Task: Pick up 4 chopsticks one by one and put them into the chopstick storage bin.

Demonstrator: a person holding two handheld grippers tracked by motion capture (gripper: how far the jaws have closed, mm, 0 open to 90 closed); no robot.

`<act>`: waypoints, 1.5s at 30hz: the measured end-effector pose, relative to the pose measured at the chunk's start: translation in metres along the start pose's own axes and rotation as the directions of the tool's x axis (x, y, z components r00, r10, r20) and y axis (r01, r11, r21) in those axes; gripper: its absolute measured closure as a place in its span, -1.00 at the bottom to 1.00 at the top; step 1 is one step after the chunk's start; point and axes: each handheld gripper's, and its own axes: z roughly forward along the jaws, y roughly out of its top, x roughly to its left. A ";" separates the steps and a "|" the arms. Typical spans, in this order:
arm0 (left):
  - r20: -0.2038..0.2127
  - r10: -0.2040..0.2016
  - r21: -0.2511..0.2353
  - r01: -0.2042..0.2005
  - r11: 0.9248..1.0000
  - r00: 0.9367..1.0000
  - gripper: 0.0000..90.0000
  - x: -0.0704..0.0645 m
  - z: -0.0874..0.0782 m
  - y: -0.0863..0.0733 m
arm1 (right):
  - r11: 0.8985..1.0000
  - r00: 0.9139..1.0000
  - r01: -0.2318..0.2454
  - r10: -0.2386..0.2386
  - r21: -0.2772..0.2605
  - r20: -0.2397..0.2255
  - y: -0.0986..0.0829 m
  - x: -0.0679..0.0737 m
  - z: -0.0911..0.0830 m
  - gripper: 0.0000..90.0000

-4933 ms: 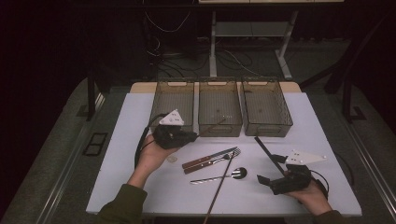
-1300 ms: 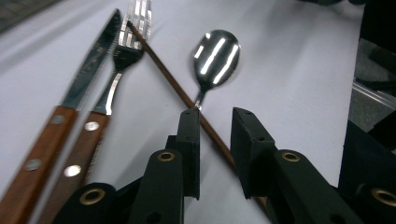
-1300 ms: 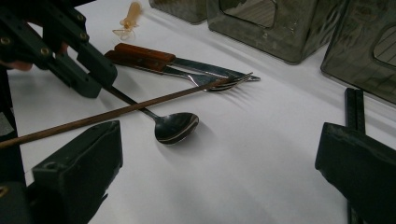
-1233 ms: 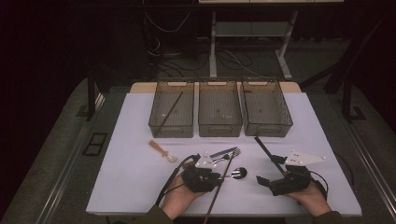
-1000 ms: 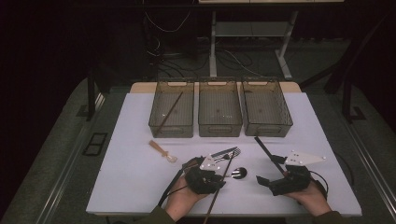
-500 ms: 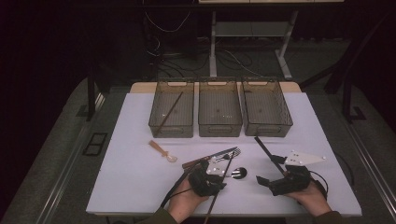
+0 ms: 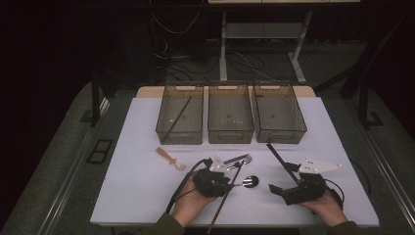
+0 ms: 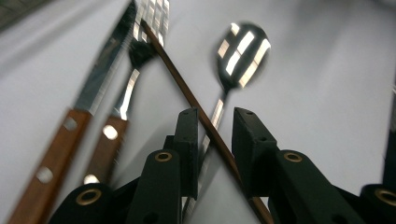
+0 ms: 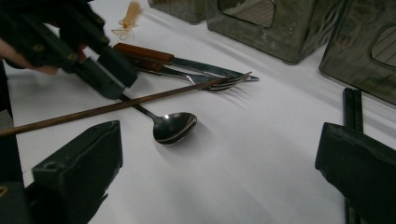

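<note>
High view: left gripper (image 7: 226, 177) at the table's (image 7: 137, 196) six o'clock, over a brown chopstick (image 7: 227, 193). Left gripper view: jaws slightly parted, straddling the chopstick; spoon (image 8: 240, 51) at twelve o'clock. Right gripper view: right gripper (image 9: 219, 172) jaws spread wide, empty.

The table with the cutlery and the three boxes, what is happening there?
A person works with tongs in each hand. The left tongs sit around a brown chopstick that lies across the metal spoon, fork and wooden-handled knife; the jaws are not shut on it. The right tongs rest open on the white table. One chopstick lies in the left bin. A small wooden spoon lies apart.
</note>
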 end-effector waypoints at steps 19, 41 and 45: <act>-0.056 -0.013 0.006 0.014 1.000 0.998 0.71 0.009 0.037 0.022 | 1.000 1.000 0.004 -0.004 -0.001 -0.002 0.000 0.000 0.000 -0.98; -0.084 0.035 0.029 -0.033 0.999 0.996 0.84 0.016 0.034 0.025 | 1.000 1.000 0.002 -0.002 0.000 -0.005 0.000 0.000 0.001 -0.98; -0.089 0.034 0.032 -0.032 0.999 0.995 0.87 0.020 0.033 0.025 | 1.000 1.000 0.000 0.000 0.001 -0.005 0.000 0.000 0.000 -0.98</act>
